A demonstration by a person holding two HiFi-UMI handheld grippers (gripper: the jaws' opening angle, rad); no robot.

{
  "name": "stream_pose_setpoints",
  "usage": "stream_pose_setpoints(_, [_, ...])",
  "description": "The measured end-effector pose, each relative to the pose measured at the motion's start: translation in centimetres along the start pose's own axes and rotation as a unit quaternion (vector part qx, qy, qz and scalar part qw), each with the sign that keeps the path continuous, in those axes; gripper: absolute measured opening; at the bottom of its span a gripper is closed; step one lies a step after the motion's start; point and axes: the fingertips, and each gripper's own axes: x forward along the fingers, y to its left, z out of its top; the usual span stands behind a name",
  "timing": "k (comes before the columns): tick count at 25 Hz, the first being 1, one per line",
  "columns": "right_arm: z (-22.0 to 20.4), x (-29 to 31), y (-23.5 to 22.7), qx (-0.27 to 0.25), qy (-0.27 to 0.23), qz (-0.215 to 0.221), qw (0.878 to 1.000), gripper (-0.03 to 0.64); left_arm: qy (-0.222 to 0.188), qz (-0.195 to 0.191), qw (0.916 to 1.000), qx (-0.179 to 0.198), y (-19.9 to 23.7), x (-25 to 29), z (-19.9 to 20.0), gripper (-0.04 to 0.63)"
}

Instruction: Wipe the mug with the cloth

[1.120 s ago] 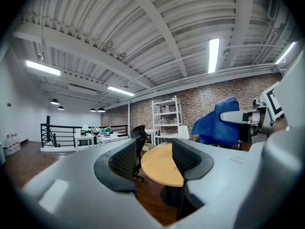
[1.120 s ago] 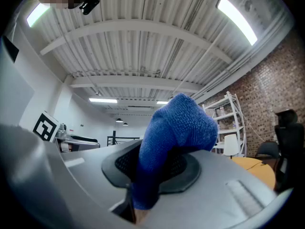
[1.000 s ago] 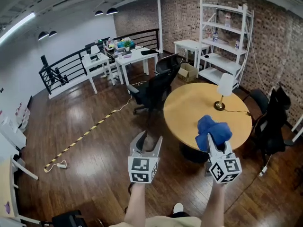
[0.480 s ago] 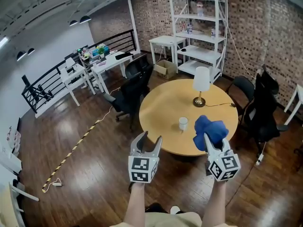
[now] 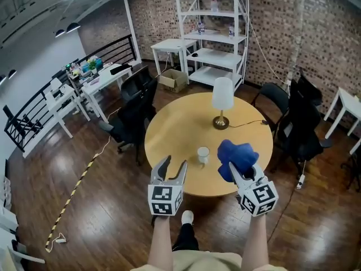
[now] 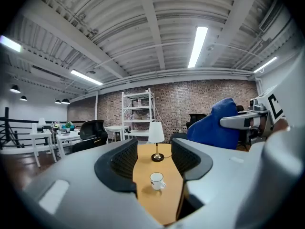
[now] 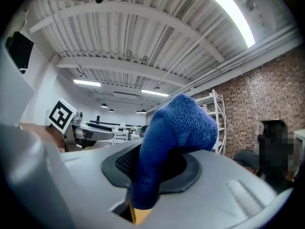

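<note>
Table's [image 5: 169,131] closer now; left gripper [image 5: 174,164] empty, jaws apart, narrowing slightly; right gripper [image 5: 234,169] pinches floppy cloth [image 5: 237,154]; mug's [image 5: 203,154] breakable, grab its wall.

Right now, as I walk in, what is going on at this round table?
A person holds tongs in each hand before the round table. The right tongs grip a blue cloth. The left tongs are open and empty, pointing toward the white mug on the table, near a lamp. The cloth is apart from the mug; wiping has not begun.
</note>
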Motion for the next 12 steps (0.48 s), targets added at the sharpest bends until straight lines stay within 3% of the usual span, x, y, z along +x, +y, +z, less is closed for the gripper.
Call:
stream_pose_setpoints(5, [-0.2,6.3,-2.4,0.004,0.014,0.002,1.0,0.094,0.008,-0.044,0.9987,-0.026,3.5,8.4,-0.1,0.207])
stream_pose_setpoints(12, [-1.1,15.6,-5.6,0.007,0.035,-0.008,0.999,0.094,0.038,-0.117,0.9924,-0.004,6.8,18.4,0.0,0.207])
